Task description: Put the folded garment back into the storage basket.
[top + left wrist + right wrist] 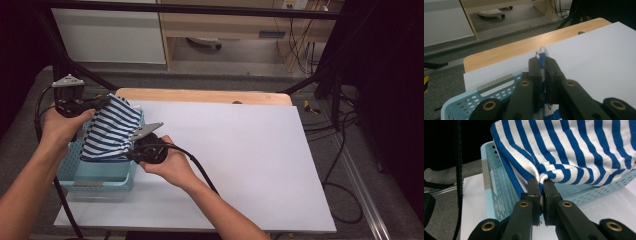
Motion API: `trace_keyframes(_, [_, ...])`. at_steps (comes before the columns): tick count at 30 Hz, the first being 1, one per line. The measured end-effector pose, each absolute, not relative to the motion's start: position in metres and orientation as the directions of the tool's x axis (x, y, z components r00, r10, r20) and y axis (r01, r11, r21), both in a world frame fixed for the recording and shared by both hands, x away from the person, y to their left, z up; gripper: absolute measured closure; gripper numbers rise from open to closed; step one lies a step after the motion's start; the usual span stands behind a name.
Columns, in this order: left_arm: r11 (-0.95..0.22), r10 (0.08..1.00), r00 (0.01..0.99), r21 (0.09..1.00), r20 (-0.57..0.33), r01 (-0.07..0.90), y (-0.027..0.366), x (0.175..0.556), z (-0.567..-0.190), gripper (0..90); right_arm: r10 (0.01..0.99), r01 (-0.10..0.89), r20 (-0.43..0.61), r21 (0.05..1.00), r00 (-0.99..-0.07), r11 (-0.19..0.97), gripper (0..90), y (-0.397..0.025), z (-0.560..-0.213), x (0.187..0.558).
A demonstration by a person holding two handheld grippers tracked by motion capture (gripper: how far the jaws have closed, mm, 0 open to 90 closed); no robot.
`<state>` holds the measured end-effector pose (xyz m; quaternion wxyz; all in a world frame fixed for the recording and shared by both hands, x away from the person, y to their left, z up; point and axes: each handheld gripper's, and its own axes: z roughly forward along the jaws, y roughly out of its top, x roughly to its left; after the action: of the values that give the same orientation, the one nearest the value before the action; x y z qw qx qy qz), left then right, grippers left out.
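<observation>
A blue and white striped cloth (111, 129) hangs over a light blue perforated basket (95, 176) at the table's left side. My left gripper (102, 101) is shut on the cloth's upper corner; in the left gripper view a tuft of the striped cloth (542, 55) pokes out between the closed jaws of the left gripper (543, 65). My right gripper (131, 146) is shut on the cloth's lower edge. In the right gripper view the striped cloth (574, 150) spreads above the basket (496, 195), pinched by the right gripper (541, 185).
A white sheet (240, 155) covers most of the wooden table (200, 95). Black frame bars (80, 70) and cables (340, 165) run around the table. A wooden cabinet (220, 25) stands beyond it on the floor.
</observation>
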<state>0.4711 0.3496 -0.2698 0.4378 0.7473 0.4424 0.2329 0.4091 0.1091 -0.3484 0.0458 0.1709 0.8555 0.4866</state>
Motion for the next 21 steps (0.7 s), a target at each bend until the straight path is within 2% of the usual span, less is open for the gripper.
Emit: trace_keyframes(21, [-0.222,0.872,0.488,0.853,-0.043,0.472,0.3583,0.4701,-0.2772,84.3,0.333,0.253,0.098,0.850,-0.938,0.462,86.6,0.1146,-0.3516,0.4084])
